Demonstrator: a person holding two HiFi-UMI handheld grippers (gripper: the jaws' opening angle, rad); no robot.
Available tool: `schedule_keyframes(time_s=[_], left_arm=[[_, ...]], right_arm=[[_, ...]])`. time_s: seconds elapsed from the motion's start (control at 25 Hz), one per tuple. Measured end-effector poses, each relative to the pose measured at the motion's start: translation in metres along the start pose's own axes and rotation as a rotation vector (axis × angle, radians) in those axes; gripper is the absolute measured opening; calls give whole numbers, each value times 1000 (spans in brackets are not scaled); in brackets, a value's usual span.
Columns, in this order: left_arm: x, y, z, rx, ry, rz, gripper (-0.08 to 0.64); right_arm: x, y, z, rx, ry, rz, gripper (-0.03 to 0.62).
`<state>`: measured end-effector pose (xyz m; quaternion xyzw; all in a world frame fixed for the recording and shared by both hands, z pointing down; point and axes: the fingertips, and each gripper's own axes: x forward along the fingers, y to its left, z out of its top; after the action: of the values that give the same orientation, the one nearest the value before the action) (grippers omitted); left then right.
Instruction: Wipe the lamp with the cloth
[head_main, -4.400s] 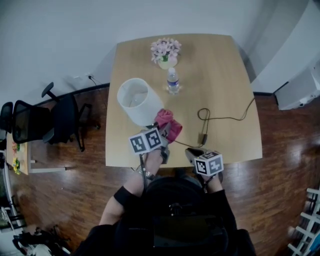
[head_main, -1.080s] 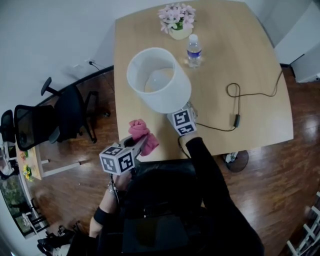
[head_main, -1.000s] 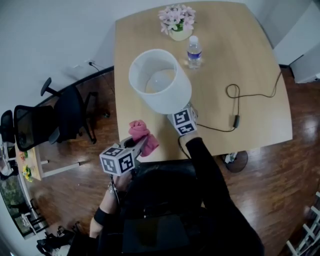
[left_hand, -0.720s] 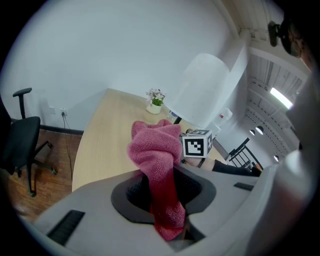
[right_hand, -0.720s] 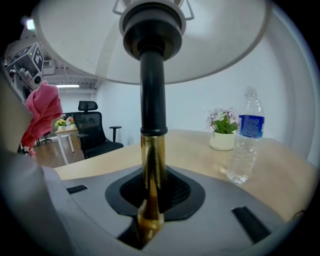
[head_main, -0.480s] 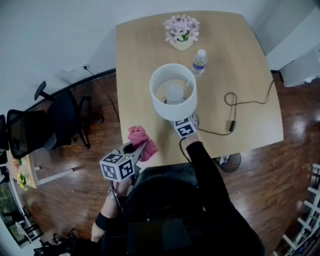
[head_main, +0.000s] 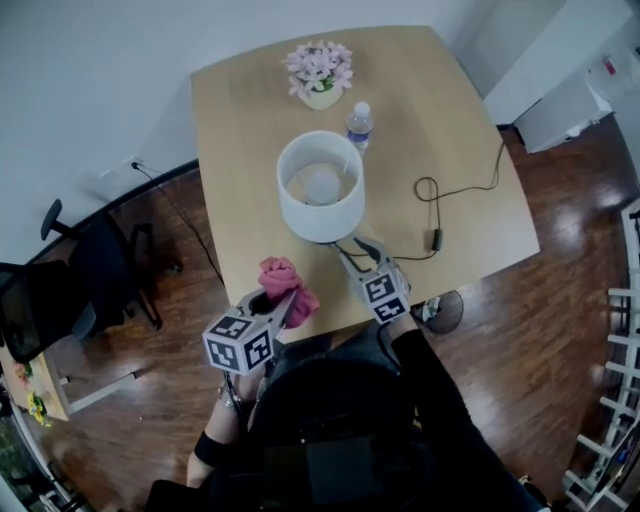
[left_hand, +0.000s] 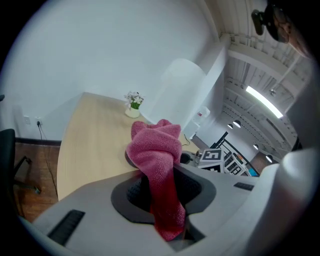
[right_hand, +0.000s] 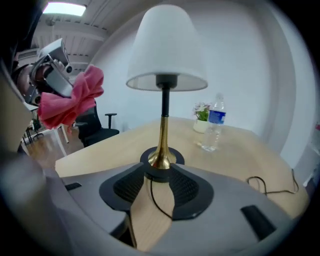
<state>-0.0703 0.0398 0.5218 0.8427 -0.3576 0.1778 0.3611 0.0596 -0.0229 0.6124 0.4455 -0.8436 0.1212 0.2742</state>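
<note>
The lamp stands upright on the wooden table, its white shade seen from above. In the right gripper view the shade sits on a brass stem over a dark round base. My right gripper is just in front of that base. Its jaws are opening, with only the lamp's cable and bare table between them. My left gripper hovers at the table's front edge, shut on a bunched pink cloth. In the left gripper view the cloth hangs between the pads.
A pot of pink flowers and a water bottle stand behind the lamp. The lamp's black cable with its switch loops over the right half of the table. A black office chair stands on the floor at left.
The lamp has gone from tilted, with the right gripper shut low on it, to upright. The right gripper has let go and drawn back. The left gripper with the cloth has risen slightly.
</note>
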Motion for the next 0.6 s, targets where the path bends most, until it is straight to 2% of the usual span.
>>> schedule_keyframes(time_s=[0.04,0.12,0.16,0.32,0.52,0.6], left_arm=[[3,-8,4,11,-8,-6,103],[8,-21,13,23,-30,0,103],[9,-27,17,26,-40,8,103],[18,-52,37,50,-73,53,103],[32,-97,69,116,-133,119,103],[36,-116,89,121,-168,122,103]], right_arm=[[-15,0,-3,22,4,2,164],[-40,1,-7,57,15,34,27],[-50,4,-7,73,17,66,9],[-77,-2,2,109,-14,179,9],[-90,-36,9,69,-42,267,9],[-95,-52,15,46,-57,295,9]])
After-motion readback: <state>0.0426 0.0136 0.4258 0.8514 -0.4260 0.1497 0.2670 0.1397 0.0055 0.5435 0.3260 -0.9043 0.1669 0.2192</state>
